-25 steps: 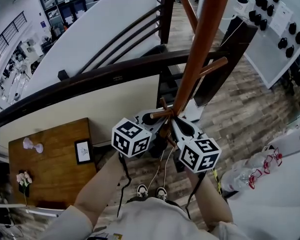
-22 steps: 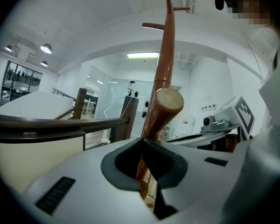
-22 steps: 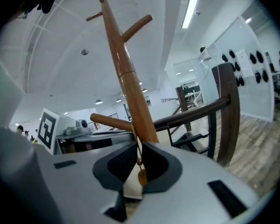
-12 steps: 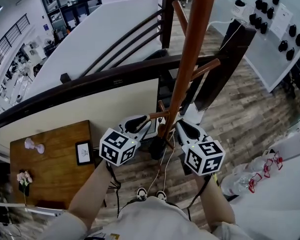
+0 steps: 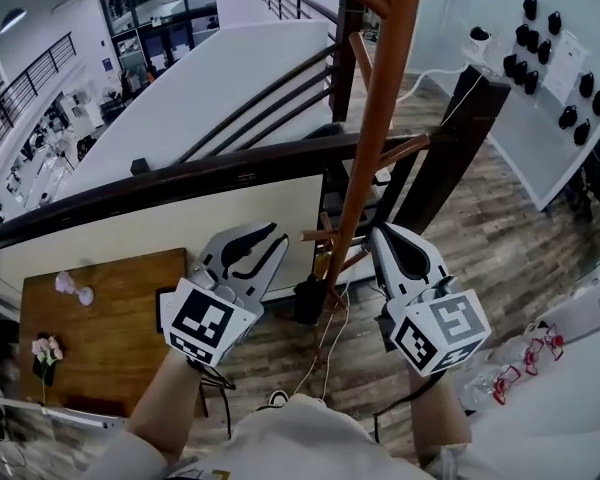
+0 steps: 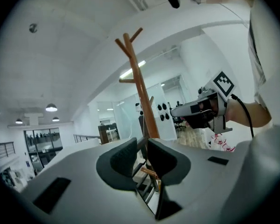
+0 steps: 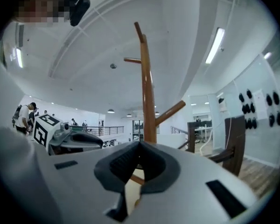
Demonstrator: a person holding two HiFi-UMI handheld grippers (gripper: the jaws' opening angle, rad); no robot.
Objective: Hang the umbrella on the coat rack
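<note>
A wood-plank floor [image 5: 500, 218] lies beyond a dark railing [image 5: 180, 173]. The coat rack [image 5: 375, 118] rises between the 2 grippers. The left gripper [image 5: 270, 240] is released, jaws slightly apart and empty. The right gripper [image 5: 385, 236] is clenched on nothing. A dark folded umbrella [image 5: 308, 301] hangs at the low pegs between them.

the coat rack [image 5: 375, 118] is smooth, glossy reddish-brown wood; the floor [image 5: 500, 218] is matt grey-brown plank; the worktop [image 5: 110, 308] is brown wood.
</note>
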